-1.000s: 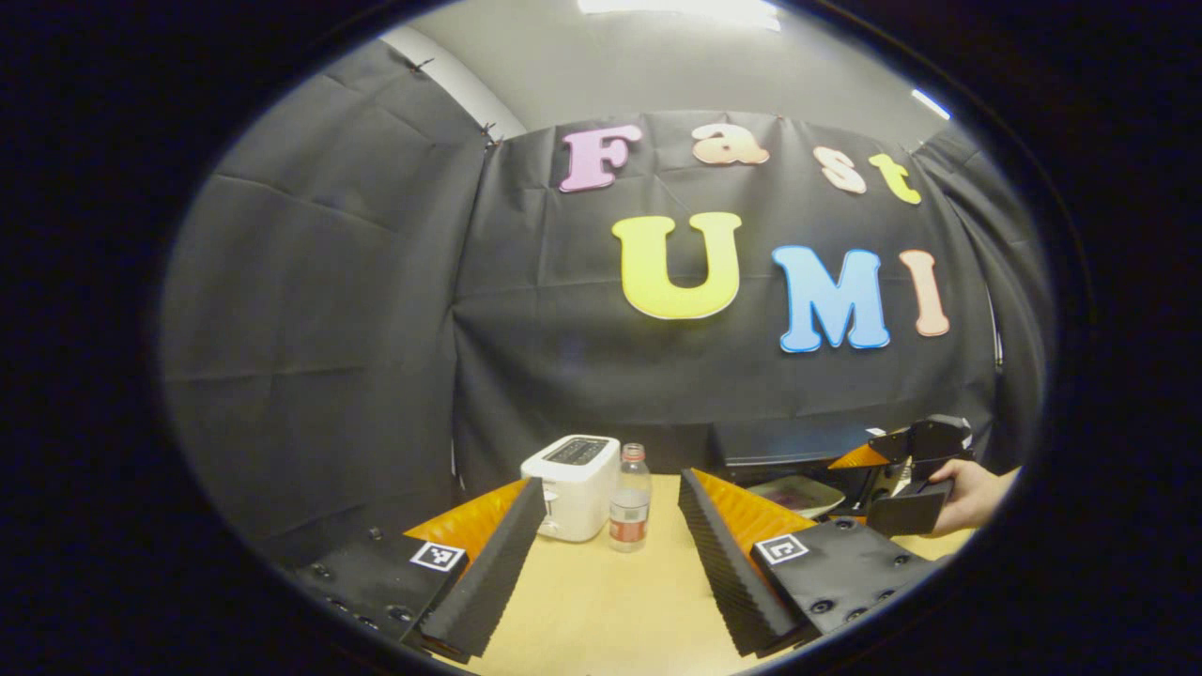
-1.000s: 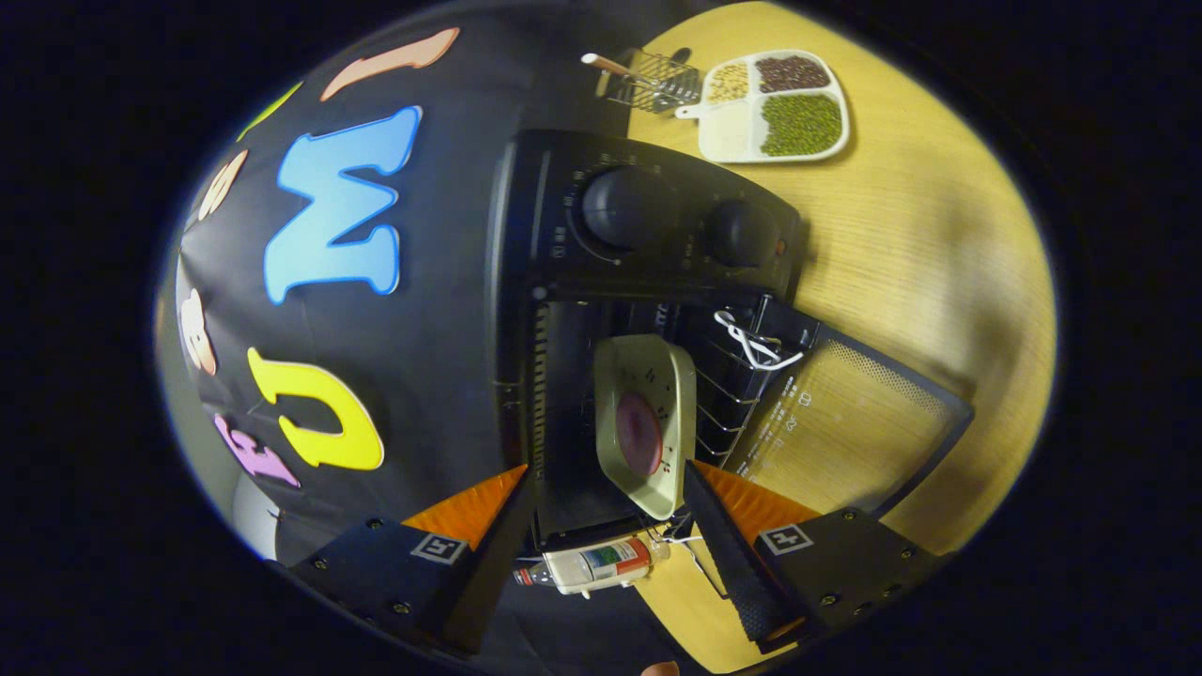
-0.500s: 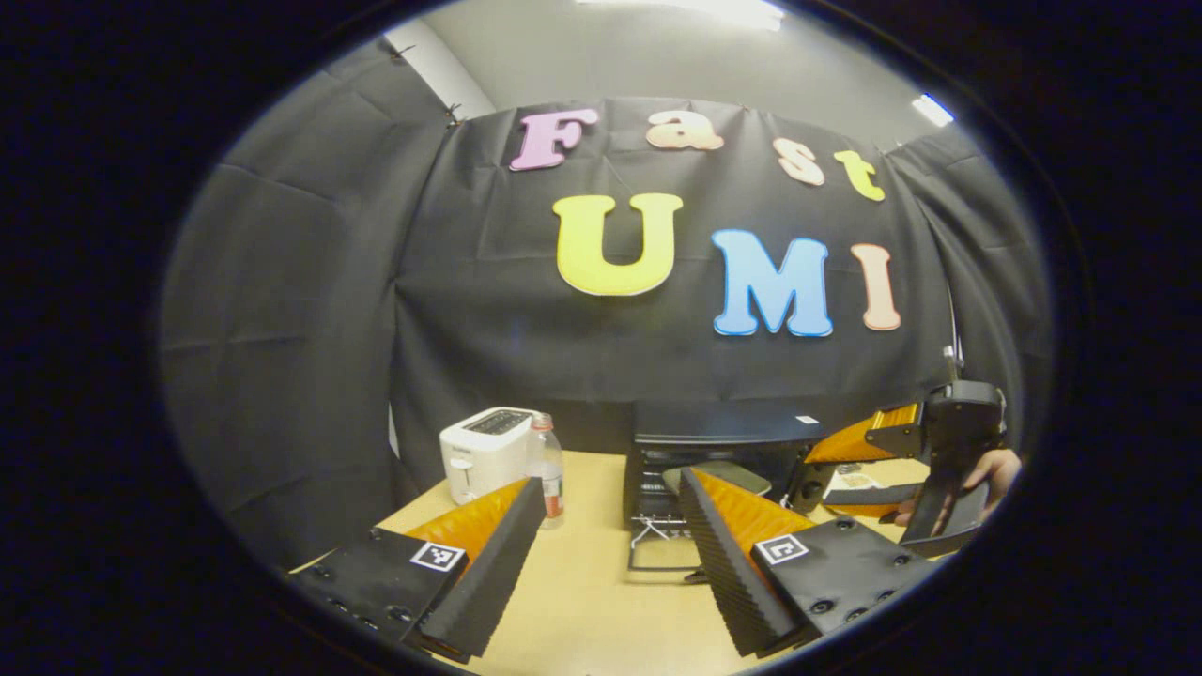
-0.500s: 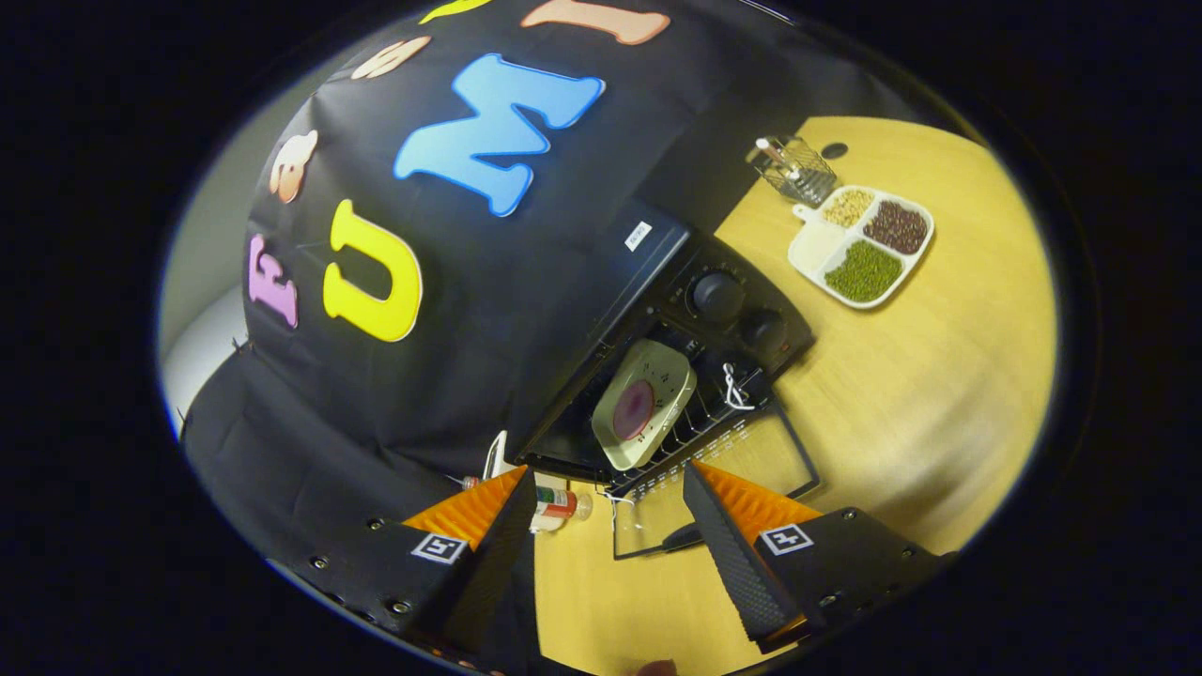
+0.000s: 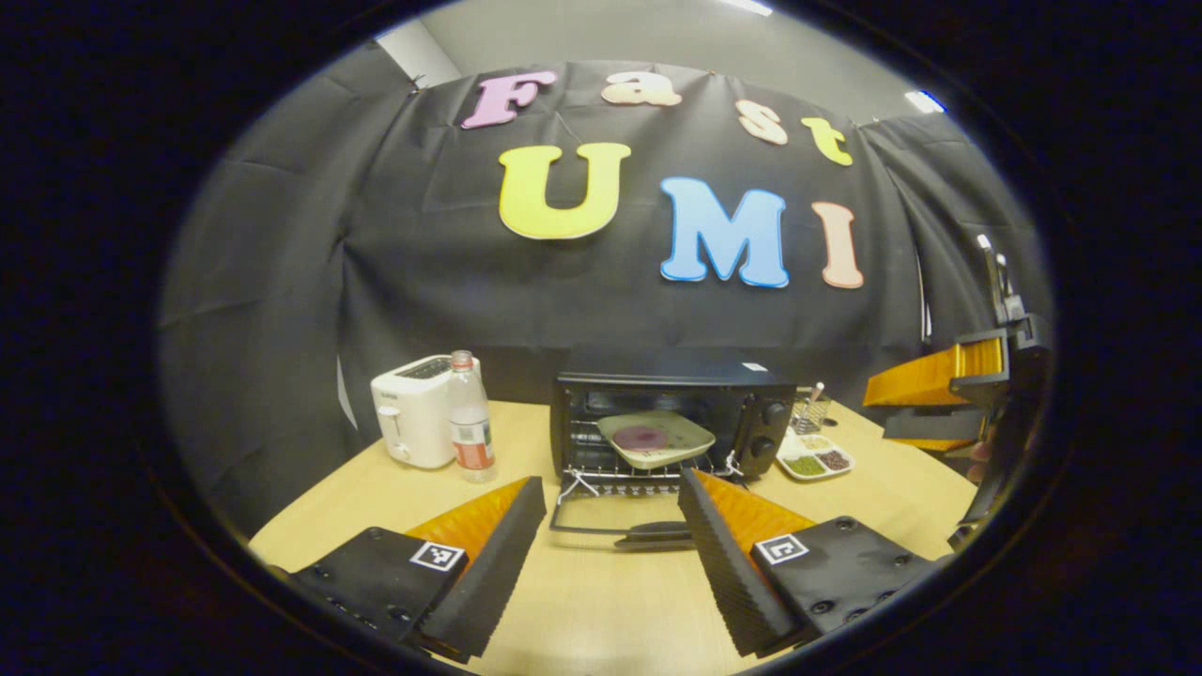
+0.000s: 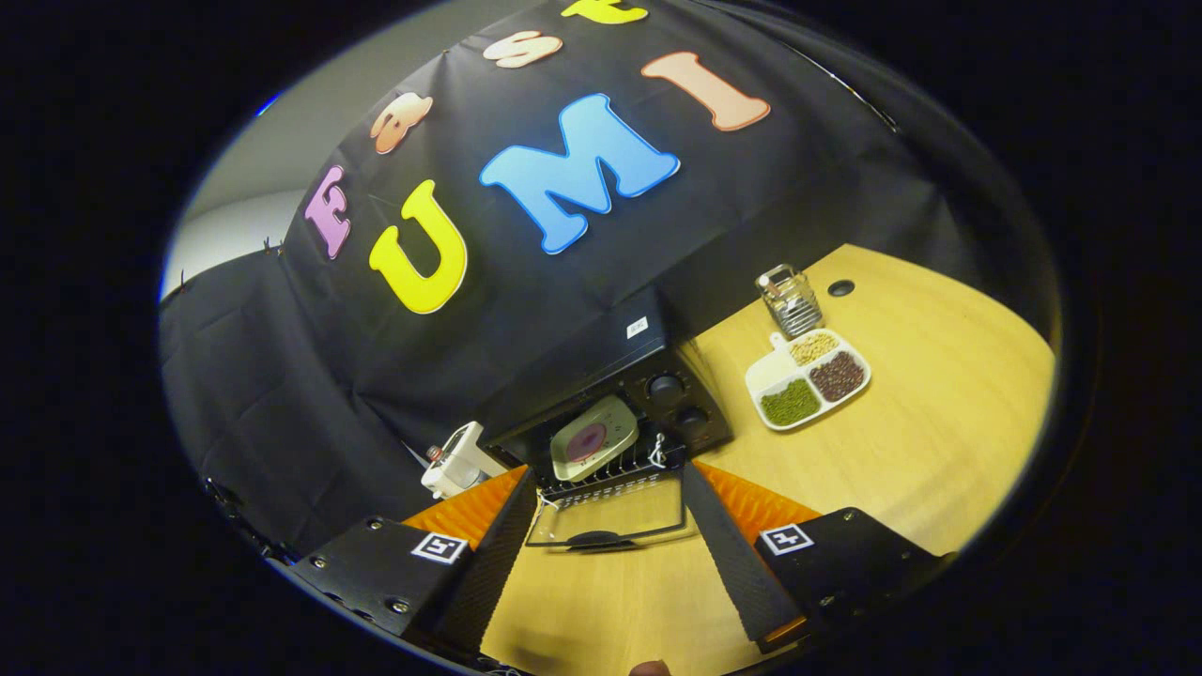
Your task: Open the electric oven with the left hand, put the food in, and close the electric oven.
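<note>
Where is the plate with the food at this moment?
In the left gripper view the plate sits on the rack inside the open oven, left of its knobs.

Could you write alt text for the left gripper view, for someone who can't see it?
A small black oven stands on a wooden table with its door folded down and a plate of food on the rack inside. A toaster and bottle stand beside it.

Open oven (image 6: 601, 413) holds a plate (image 6: 593, 449); right gripper (image 6: 608, 563) spread empty.
</note>
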